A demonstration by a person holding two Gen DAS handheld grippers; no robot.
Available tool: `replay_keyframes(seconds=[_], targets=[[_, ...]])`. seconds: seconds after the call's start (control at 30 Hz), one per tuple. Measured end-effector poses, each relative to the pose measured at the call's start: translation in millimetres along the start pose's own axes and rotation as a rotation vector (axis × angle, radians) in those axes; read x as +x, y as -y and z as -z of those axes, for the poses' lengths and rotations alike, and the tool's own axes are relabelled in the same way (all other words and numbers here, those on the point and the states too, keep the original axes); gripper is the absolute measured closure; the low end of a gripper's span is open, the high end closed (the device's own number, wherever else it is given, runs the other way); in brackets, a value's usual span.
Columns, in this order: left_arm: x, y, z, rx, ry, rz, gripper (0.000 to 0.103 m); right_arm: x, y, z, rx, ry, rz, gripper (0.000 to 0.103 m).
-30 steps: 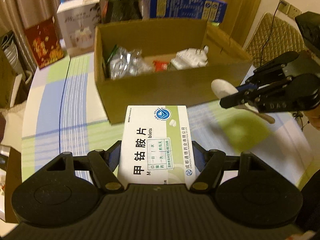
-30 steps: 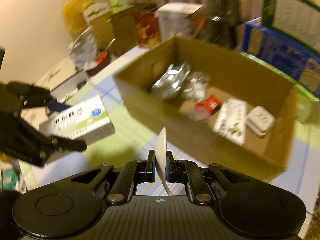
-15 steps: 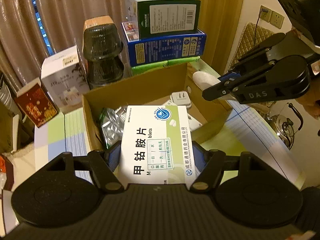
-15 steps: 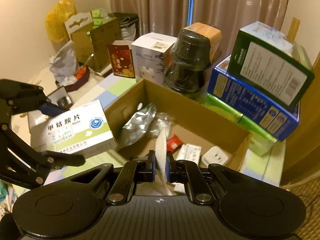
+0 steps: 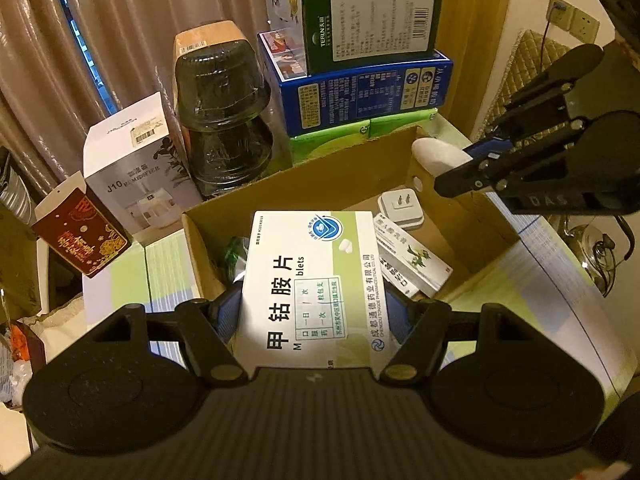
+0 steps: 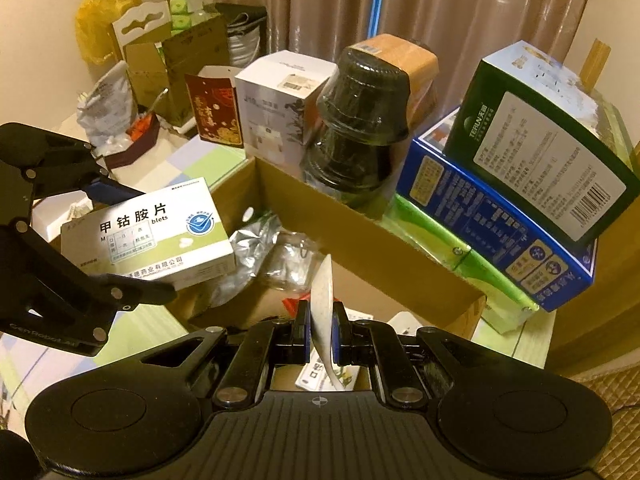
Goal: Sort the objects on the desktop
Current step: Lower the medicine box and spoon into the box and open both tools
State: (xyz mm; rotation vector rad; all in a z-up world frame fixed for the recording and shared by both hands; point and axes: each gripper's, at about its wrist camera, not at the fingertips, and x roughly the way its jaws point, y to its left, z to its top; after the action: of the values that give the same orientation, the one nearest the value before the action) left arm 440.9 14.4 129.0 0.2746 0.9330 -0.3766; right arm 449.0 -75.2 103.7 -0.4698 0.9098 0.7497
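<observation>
My left gripper (image 5: 314, 312) is shut on a white and green medicine box (image 5: 314, 280) and holds it above the open cardboard box (image 5: 352, 164). The medicine box also shows in the right wrist view (image 6: 152, 232). My right gripper (image 6: 321, 332) is shut on a white spoon (image 6: 323, 300), held edge-on over the cardboard box (image 6: 360, 232). In the left wrist view the spoon (image 5: 438, 154) hangs over the box's right wall. Inside lie a white plug adapter (image 5: 401, 210), a slim medicine carton (image 5: 412, 264) and foil packets (image 6: 256, 244).
Behind the cardboard box stand stacked black bowls (image 5: 224, 112), a blue carton (image 5: 360, 92) with a green-black carton (image 5: 360, 8) on top, a white humidifier box (image 5: 132, 160) and a red packet (image 5: 80, 232). A kettle (image 5: 592, 248) sits at the right. The tablecloth (image 5: 540, 288) is striped.
Both grippers have moved from in front of the cardboard box to above it, each keeping its load. The views have lifted, so the stacked cartons behind have come into sight.
</observation>
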Motion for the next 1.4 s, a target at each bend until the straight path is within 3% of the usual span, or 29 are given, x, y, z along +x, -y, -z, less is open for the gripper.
replay_keyframes(seconds=[1.03, 1.2, 1.23, 1.27, 1.3, 1.33, 1.4], targets=[[76, -12, -18, -0.053, -0.044, 0.026, 0.036, 49, 23, -13, 0.026, -0.035, -0.003, 0.097], [83, -16, -20, -0.077, -0.037, 0.021, 0.035, 55, 27, -15, 0.051, 0.007, 0.003, 0.096], [84, -17, -20, -0.084, -0.034, 0.014, 0.03, 56, 30, -15, 0.071, 0.021, 0.001, 0.094], [84, -18, -21, -0.092, -0.029, 0.004, 0.018, 56, 33, -15, 0.092, 0.032, -0.008, 0.085], [84, -20, -21, -0.102, -0.021, -0.006, 0.016, 56, 35, -16, 0.11, 0.043, -0.009, 0.076], [84, -22, -20, -0.109, -0.014, -0.01, 0.016, 56, 37, -15, 0.124, 0.053, -0.011, 0.06], [85, -27, -18, -0.123, -0.013, -0.011, 0.016, 55, 38, -14, 0.119, 0.062, -0.01, 0.057]])
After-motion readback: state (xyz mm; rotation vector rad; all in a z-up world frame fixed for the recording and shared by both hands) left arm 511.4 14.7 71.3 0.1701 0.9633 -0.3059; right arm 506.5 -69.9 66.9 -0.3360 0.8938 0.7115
